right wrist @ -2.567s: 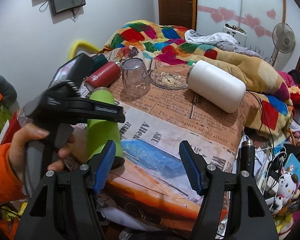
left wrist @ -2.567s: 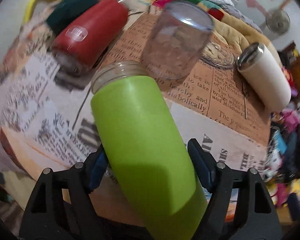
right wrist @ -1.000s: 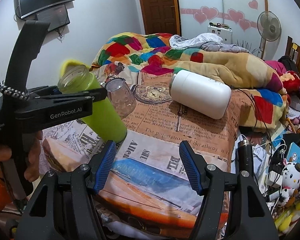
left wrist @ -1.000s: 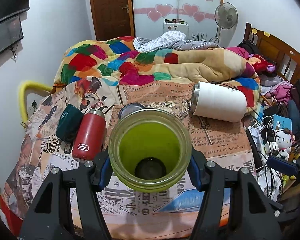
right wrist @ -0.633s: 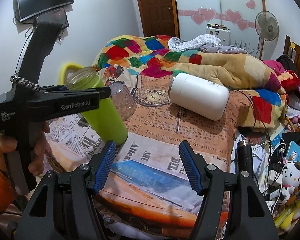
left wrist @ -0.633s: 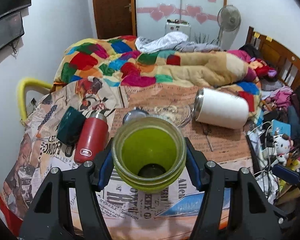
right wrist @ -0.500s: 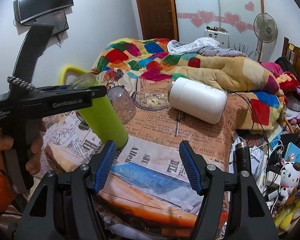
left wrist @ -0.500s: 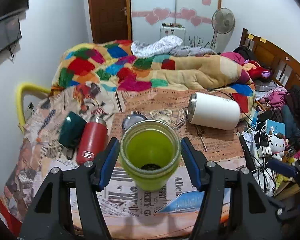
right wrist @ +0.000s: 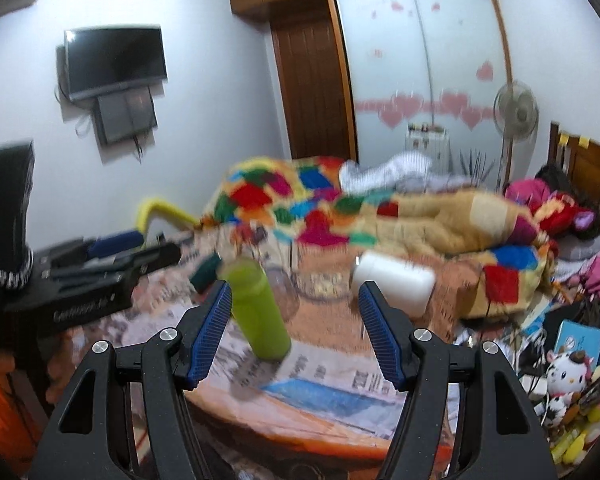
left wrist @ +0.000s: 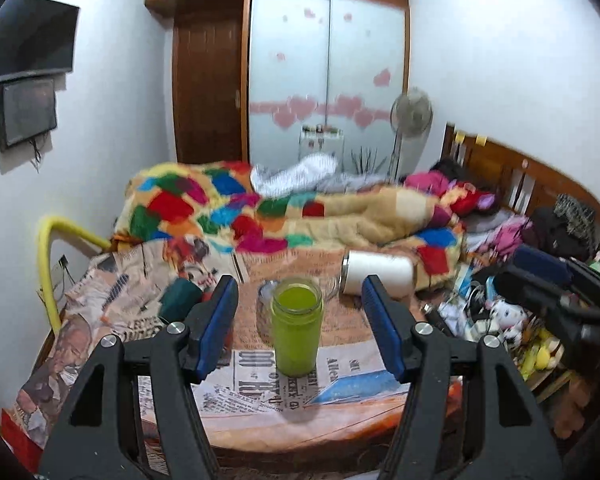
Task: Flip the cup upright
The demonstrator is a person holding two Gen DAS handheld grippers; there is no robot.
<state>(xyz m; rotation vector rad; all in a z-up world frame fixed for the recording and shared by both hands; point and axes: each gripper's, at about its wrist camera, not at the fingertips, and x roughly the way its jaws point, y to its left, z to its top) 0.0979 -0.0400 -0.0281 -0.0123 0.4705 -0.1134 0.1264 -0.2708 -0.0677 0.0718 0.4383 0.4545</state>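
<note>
The green cup (left wrist: 297, 330) stands upright, mouth up, on the newspaper-covered table (left wrist: 340, 412), near its front edge. My left gripper (left wrist: 300, 328) is open and pulled back from the cup, its blue pads wide on either side and not touching it. In the blurred right wrist view the green cup (right wrist: 258, 314) stands just right of the left pad. My right gripper (right wrist: 296, 330) is open and empty, held back over the table's front.
A white tumbler (left wrist: 378, 276) lies on its side at the back right. A clear glass (left wrist: 268, 296) stands behind the green cup. A dark green cup (left wrist: 179, 303) lies at the left. Bedding (left wrist: 300, 216) lies behind; clutter (left wrist: 500, 320) is at the right.
My left gripper has opened, let go of the green cup and drawn back and up; the cup stays upright on the table. My right gripper has also risen and drawn back.
</note>
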